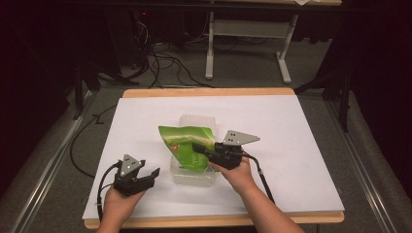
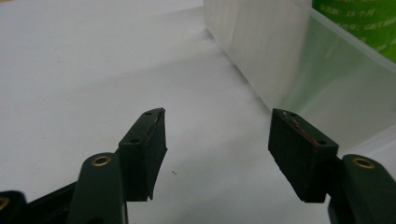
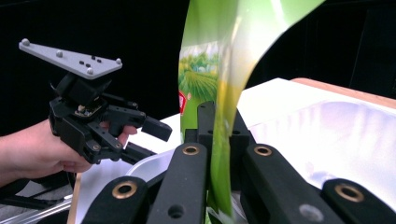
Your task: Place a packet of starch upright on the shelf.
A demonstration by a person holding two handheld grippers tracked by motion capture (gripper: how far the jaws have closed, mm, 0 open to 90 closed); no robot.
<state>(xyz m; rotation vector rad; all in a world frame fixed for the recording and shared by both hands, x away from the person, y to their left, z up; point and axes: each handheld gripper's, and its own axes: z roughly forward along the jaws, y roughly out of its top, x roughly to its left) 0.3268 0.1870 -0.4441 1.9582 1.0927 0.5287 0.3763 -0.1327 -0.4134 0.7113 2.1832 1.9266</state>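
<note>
Two forearms are seen reaching in from the near edge of a white table top (image 1: 301, 145) in the high view, each hand wrapped around a black two-jaw gripper. The right gripper (image 1: 197, 147) is held out over the middle of the table, pointed leftward, and its jaws are clamped together on a glossy green foil pouch (image 1: 187, 145). In the right gripper view the thin, crinkled pouch (image 3: 219, 93) is pinched upright between the two jaws. The pouch is held over one clear plastic container (image 1: 194, 175), rectangular with rounded corners and translucent walls, which rests on the table. The left gripper (image 1: 151, 175) is held low near the front left of the table, just beside the container's left wall but not touching it. Its jaws stand well apart with nothing between them, and flat ribbed pads (image 2: 152, 154) are seen on the fingertips. One grey three-cornered plate is carried on top of each gripper.
</note>
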